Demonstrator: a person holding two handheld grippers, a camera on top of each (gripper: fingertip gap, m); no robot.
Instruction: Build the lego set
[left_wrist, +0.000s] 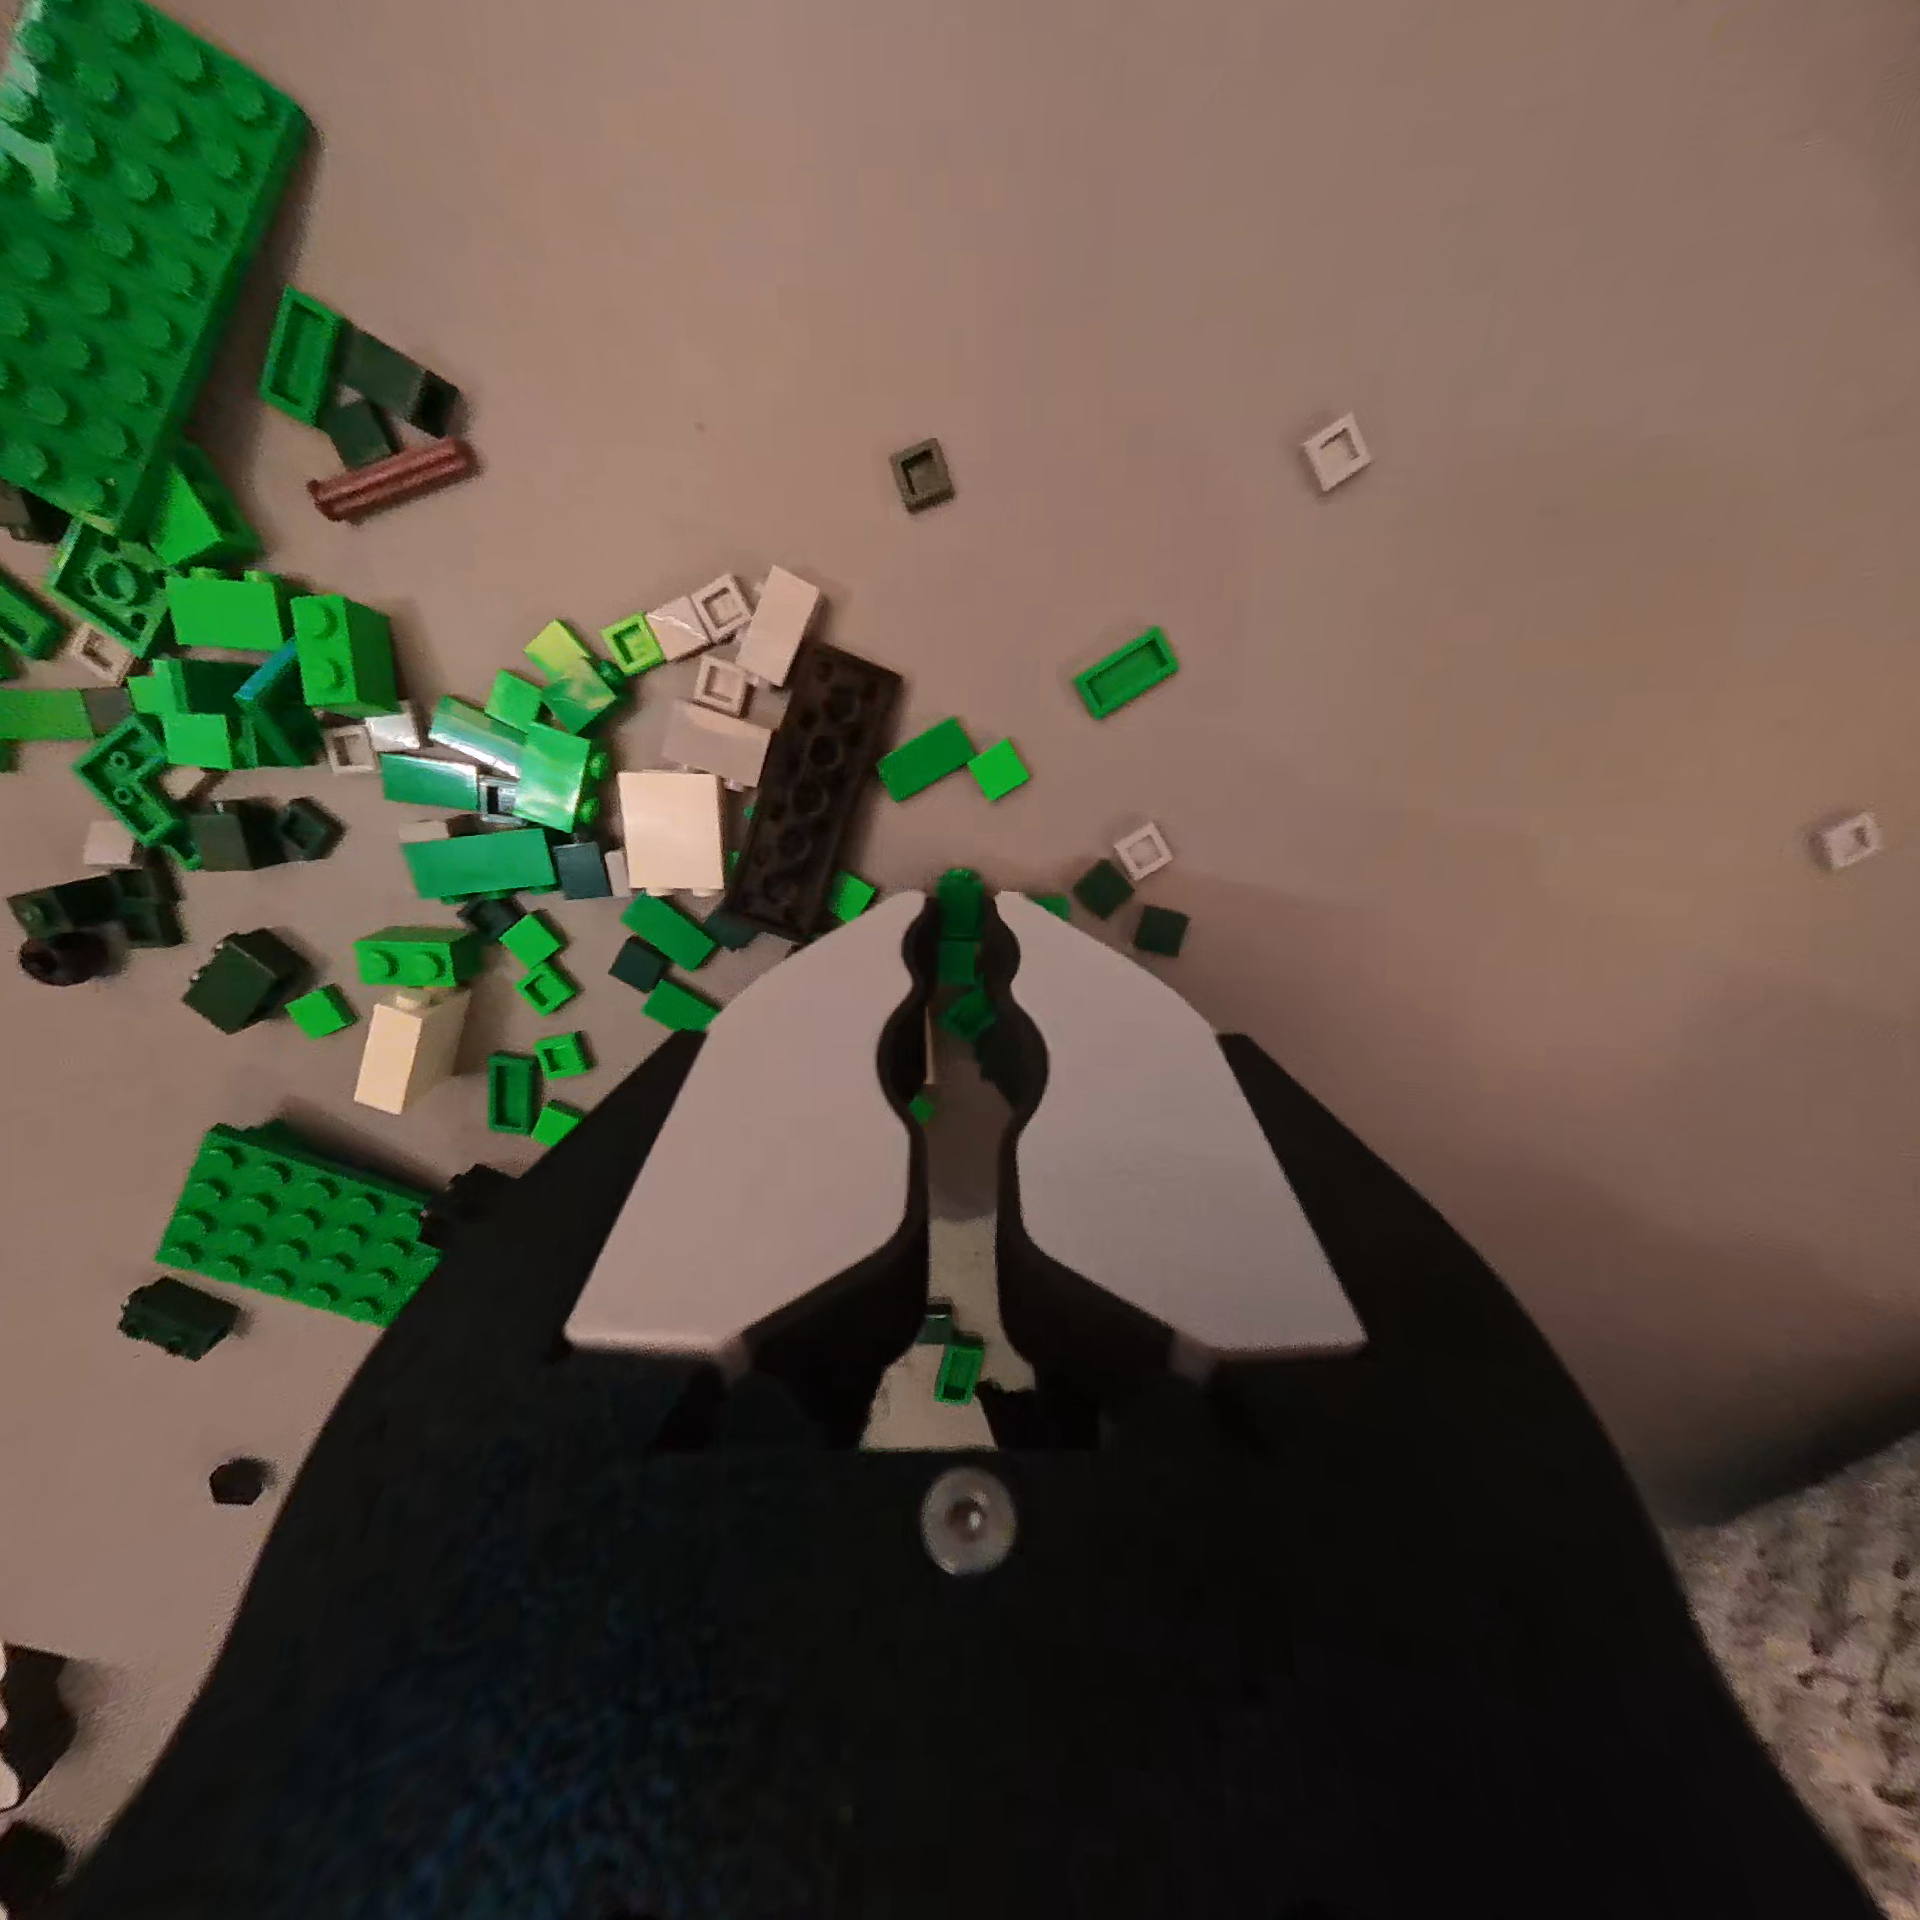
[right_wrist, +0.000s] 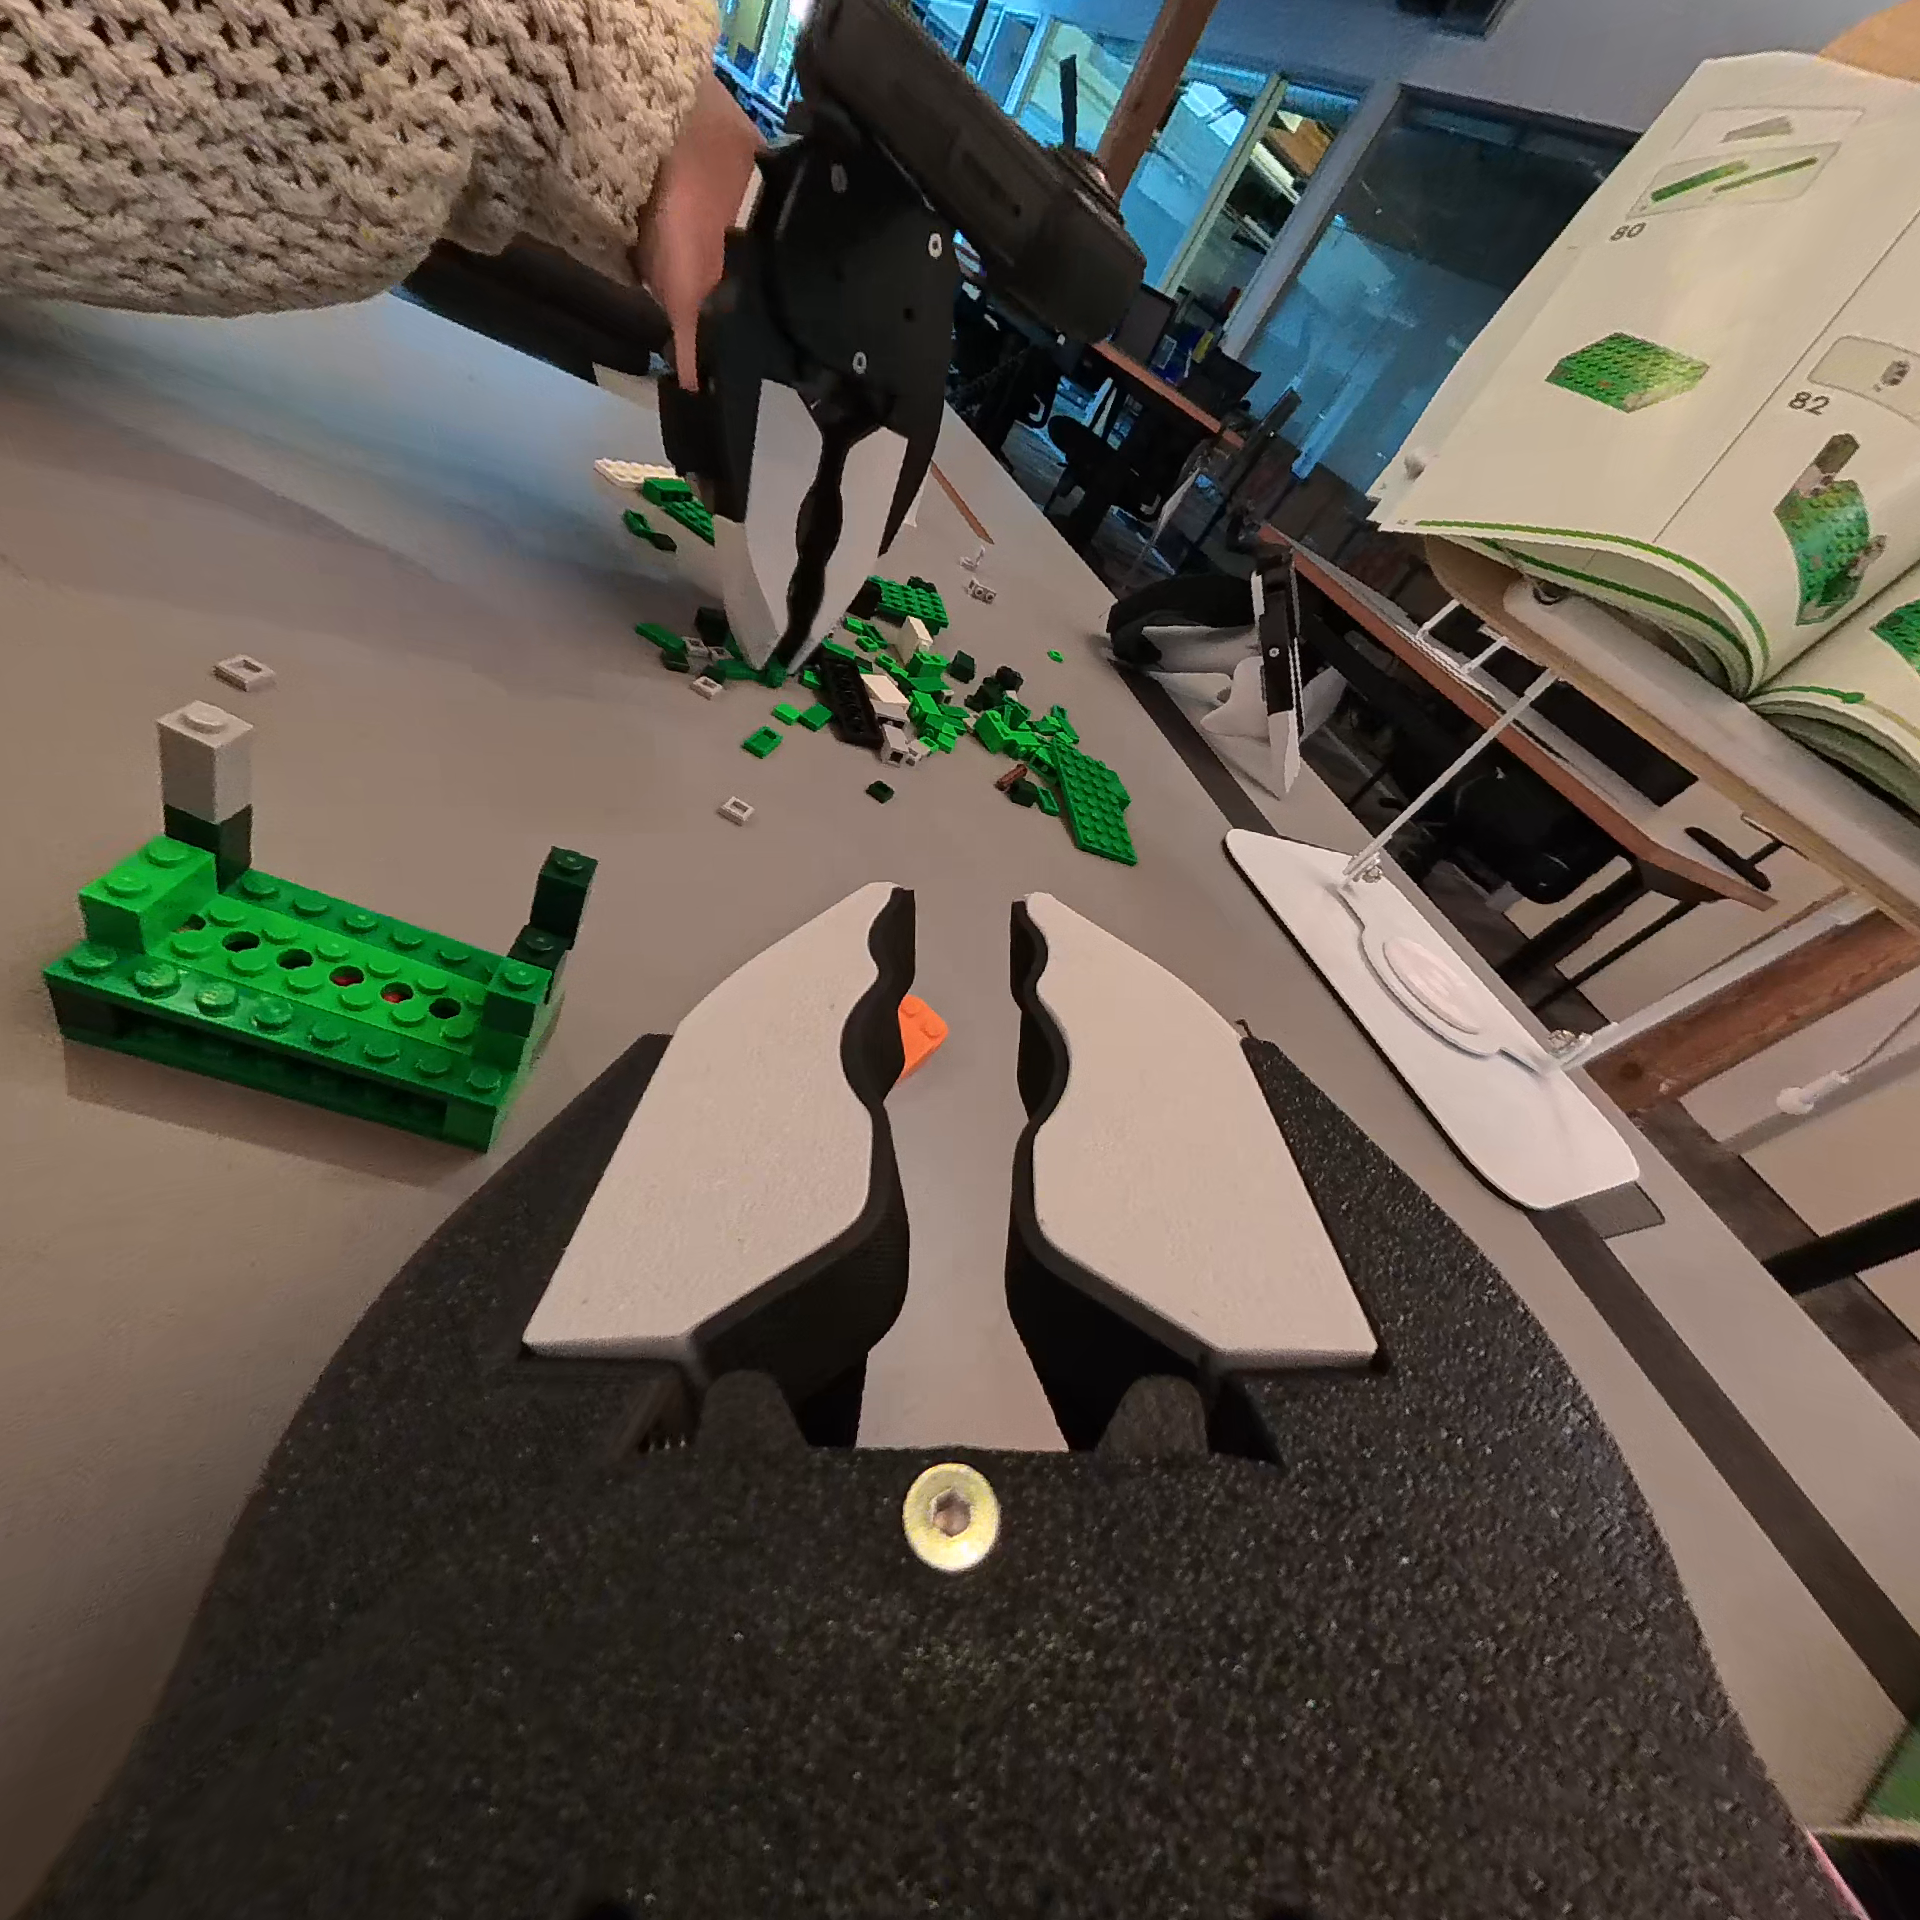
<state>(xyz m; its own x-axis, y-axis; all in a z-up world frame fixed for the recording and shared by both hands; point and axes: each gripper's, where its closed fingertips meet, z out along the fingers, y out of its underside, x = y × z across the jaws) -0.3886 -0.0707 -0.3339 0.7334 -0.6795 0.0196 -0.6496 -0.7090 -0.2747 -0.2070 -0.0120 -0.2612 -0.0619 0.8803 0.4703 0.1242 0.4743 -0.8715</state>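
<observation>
**Left gripper pinched a green piece at the edge of the brick pile**

Your left gripper (left_wrist: 961, 904) stood nose-down at the near side of the loose brick pile (left_wrist: 499, 790), its jaws drawn in on a small green piece (left_wrist: 958, 891) whose studded end poked out past the tips, its long axis running along the fingers. The black plate (left_wrist: 821, 790) lay just beyond the tips, its long axis slanting away from them. To the right of the pile the grey table (left_wrist: 1455, 312) lay mostly bare, with only a few stray small grey tiles (left_wrist: 1335, 452) on it.

Your right gripper (right_wrist: 963, 904) hovered well back from the pile, jaws parted and holding nothing, an orange piece (right_wrist: 920, 1034) showing on the table between its fingers. The partly built green model (right_wrist: 301, 987) sat left of that gripper, well apart from the pile, its long axis running roughly across the view, a grey-topped column (right_wrist: 206, 774) upright at its far left corner. Right of the pile the table edge (right_wrist: 1195, 748) ran close by; there a white stand (right_wrist: 1455, 1029) held the open instruction book (right_wrist: 1662, 364).
</observation>
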